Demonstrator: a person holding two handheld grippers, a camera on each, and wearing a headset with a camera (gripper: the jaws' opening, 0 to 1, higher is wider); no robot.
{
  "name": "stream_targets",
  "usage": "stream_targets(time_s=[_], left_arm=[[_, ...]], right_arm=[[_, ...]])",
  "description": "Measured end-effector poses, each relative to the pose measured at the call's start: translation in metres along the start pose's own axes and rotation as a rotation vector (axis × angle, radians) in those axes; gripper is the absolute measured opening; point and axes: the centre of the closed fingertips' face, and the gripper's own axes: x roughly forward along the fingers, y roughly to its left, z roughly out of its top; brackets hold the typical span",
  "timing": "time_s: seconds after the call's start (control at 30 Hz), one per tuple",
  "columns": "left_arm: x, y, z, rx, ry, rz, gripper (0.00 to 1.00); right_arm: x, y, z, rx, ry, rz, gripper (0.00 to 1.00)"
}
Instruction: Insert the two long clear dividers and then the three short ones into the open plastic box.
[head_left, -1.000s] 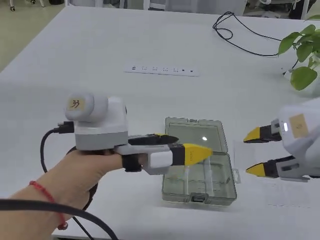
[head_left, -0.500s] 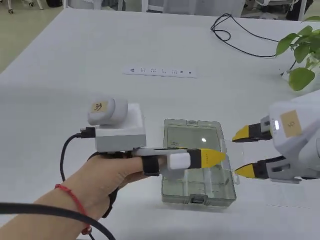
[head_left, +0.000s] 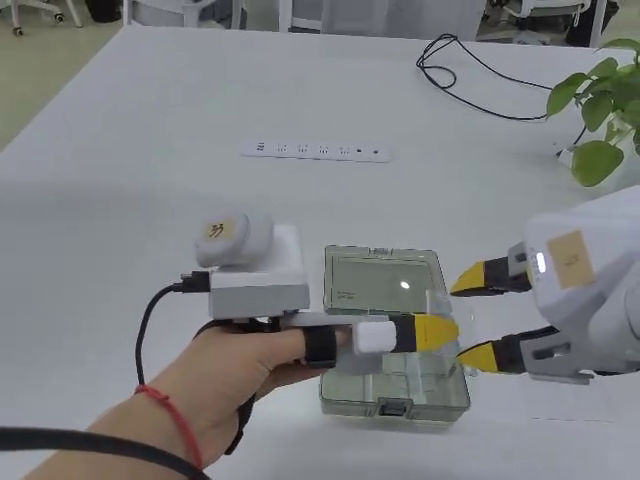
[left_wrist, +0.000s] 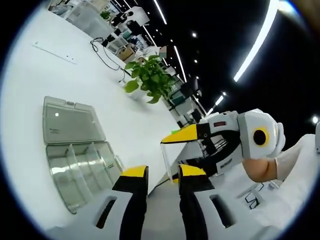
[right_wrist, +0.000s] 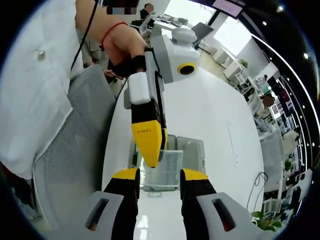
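Note:
The open clear plastic box (head_left: 345, 392) lies on the white table with its lid (head_left: 385, 272) flat behind the base; it also shows in the left gripper view (left_wrist: 75, 172) and the right gripper view (right_wrist: 192, 150). Clear partitions stand lengthwise in the base. My left gripper (head_left: 440, 330) hovers over the base's right side, its jaws shut on a clear divider (right_wrist: 167, 167) that hangs from its tip (right_wrist: 150, 147). My right gripper (head_left: 470, 318) is open just right of the box, one jaw on each side of that divider (left_wrist: 169, 157).
A white power strip (head_left: 318, 151) lies behind the box. A black cable (head_left: 470, 70) loops at the far right, and a green plant (head_left: 595, 110) stands at the right edge. The left gripper's black cord (head_left: 160, 320) trails off toward me.
The left gripper has moved right, out over the box base. The right gripper has come in from the right, so its open jaws now flank the left gripper's tip.

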Motion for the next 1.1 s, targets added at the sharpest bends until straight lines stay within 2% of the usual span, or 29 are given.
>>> stream_targets(time_s=[0.2, 0.57, 1.03, 1.1], left_arm=[[0.0012, 0.0011, -0.0019, -0.006, 0.006, -0.002, 0.14], [0.0035, -0.0034, -0.0051, -0.013, 0.010, -0.023, 0.00], [0.0025, -0.0042, -0.0026, -0.031, -0.009, -0.017, 0.00], [0.0023, -0.0018, 0.0003, -0.005, -0.021, -0.012, 0.00]], right_arm=[[-0.0002, 0.0023, 0.0023, -0.005, 0.003, 0.006, 0.33], [0.0009, 0.0043, 0.0012, -0.016, 0.017, 0.010, 0.33], [0.0020, 0.0016, 0.0029, -0.036, 0.017, -0.011, 0.33], [0.0015, -0.0007, 0.0038, -0.027, 0.014, -0.017, 0.34]])
